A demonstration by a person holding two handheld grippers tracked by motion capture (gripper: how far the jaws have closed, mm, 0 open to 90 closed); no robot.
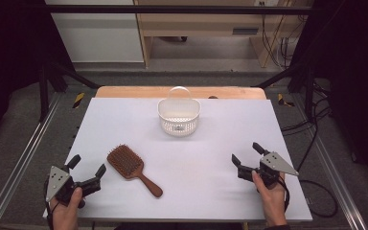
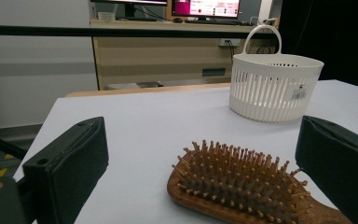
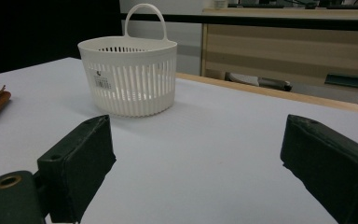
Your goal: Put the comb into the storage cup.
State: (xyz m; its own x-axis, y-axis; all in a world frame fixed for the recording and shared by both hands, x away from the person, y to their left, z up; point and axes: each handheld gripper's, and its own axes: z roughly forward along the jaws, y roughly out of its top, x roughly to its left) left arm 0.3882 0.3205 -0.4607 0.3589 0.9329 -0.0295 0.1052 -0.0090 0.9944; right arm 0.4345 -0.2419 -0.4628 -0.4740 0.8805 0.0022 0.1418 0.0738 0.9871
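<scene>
A wooden paddle hairbrush (image 1: 132, 168) lies bristles up on the white table, its handle pointing toward the near right. It appears close in the left gripper view as the hairbrush (image 2: 242, 189). A white slotted basket (image 1: 178, 116) with an arched handle stands upright at the table's far middle, also seen as the basket (image 2: 274, 86) and the basket (image 3: 129, 79). My left gripper (image 1: 87, 166) rests at the near left corner, open, just left of the brush, nothing between its jaws. My right gripper (image 1: 247, 154) sits at the near right, open and empty, aimed toward the basket.
The white tabletop (image 1: 220, 124) sits on a wooden board whose far edge shows behind the basket. Metal rails run along both sides of the table. A wooden cabinet (image 1: 206, 24) and cables stand beyond the far edge.
</scene>
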